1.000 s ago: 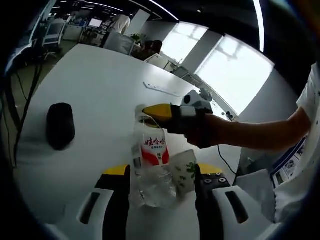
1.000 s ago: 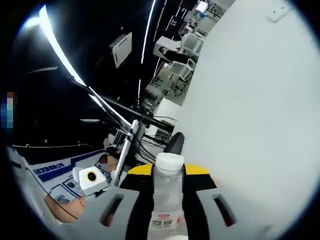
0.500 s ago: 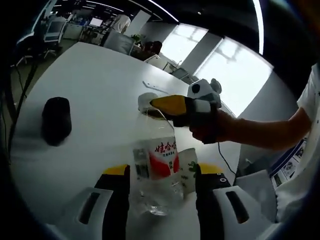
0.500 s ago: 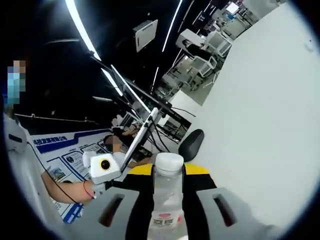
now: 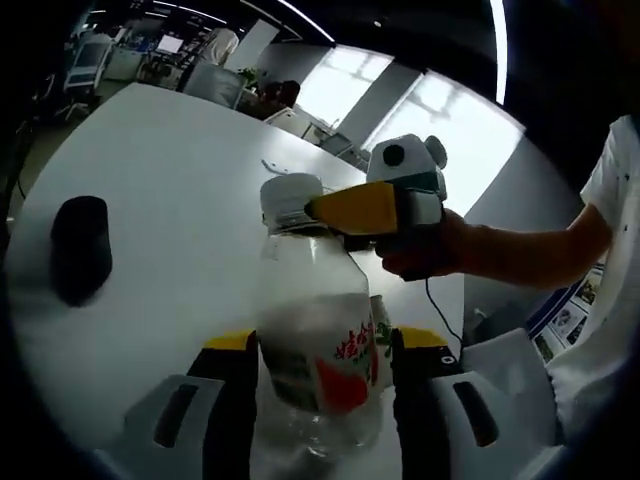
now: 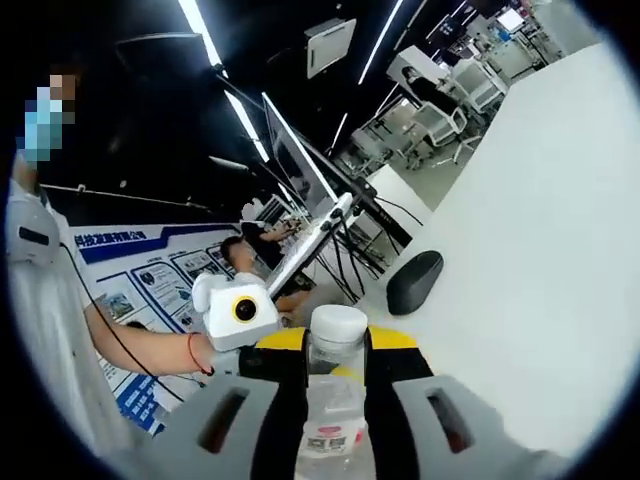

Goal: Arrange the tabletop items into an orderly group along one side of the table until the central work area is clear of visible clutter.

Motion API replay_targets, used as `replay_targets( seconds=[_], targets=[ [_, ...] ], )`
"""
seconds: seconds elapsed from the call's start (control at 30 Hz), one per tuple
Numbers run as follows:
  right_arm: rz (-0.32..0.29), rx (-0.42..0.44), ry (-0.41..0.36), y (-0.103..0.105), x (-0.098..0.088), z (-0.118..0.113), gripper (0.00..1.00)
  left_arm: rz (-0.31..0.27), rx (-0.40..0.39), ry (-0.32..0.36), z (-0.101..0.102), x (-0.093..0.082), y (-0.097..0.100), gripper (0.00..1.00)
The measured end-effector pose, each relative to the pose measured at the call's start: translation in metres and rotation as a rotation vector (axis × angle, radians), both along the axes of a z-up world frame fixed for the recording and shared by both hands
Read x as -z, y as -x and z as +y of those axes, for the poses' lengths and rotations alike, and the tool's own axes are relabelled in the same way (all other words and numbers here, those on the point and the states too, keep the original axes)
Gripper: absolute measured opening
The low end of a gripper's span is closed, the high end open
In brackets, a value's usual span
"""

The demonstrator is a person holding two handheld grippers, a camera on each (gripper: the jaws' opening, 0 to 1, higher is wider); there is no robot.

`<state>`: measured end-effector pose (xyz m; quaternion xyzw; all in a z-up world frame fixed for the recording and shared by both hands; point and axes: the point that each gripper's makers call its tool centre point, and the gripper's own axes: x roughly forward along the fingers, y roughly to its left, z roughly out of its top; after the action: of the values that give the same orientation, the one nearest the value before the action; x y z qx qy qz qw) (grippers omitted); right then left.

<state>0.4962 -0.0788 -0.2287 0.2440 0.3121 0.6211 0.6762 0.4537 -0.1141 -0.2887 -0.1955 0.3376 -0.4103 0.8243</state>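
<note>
The clear water bottle (image 5: 318, 345) stands between the jaws of the left claw (image 5: 322, 375), which closes on its lower body, while the right claw (image 5: 330, 210) comes in from the right side and grips it at the neck, just under the white cap (image 5: 288, 198). I judge that two grips are used so that the bottle stays steady and upright while it is carried toward one side of the white desk (image 5: 170, 190); whether it touches the desk now, I cannot tell.

In the left gripper view, the red and white label is turned toward the right jaw, and a small carton with a green leaf print (image 5: 381, 335) sits just behind the bottle. A black computer mouse (image 5: 80, 248) lies well apart, to the left of the claw.

In the right gripper view, the cap (image 6: 338, 328) and neck (image 6: 333, 400) rise between the jaws of the right claw (image 6: 334, 400). The left claw (image 6: 250, 330) appears at the left, and the mouse (image 6: 415, 281) lies beyond it.
</note>
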Motion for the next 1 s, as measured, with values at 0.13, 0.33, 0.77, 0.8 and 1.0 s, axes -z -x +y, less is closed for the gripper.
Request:
replay_targets(
  seconds=[0.13,0.33,0.77,0.8,1.0],
  targets=[
    [-0.013,-0.019,0.003,0.002,-0.002,0.002,0.18,-0.003,0.032,0.066,-0.004,-0.002,0.005,0.55],
    [-0.037,-0.051,0.002,0.007,-0.006,0.005,0.18,0.001,0.062,0.084,-0.007,0.002,0.010,0.51],
    [-0.074,-0.091,0.003,0.017,-0.012,0.011,0.18,0.003,0.082,0.102,-0.010,0.002,0.012,0.45],
    [-0.076,-0.091,0.003,0.017,-0.013,0.011,0.18,0.000,0.081,0.101,-0.009,0.002,0.012,0.44],
    [-0.079,-0.093,0.000,0.019,-0.016,0.013,0.17,-0.006,0.070,0.098,-0.007,0.000,0.013,0.42]
  ],
)
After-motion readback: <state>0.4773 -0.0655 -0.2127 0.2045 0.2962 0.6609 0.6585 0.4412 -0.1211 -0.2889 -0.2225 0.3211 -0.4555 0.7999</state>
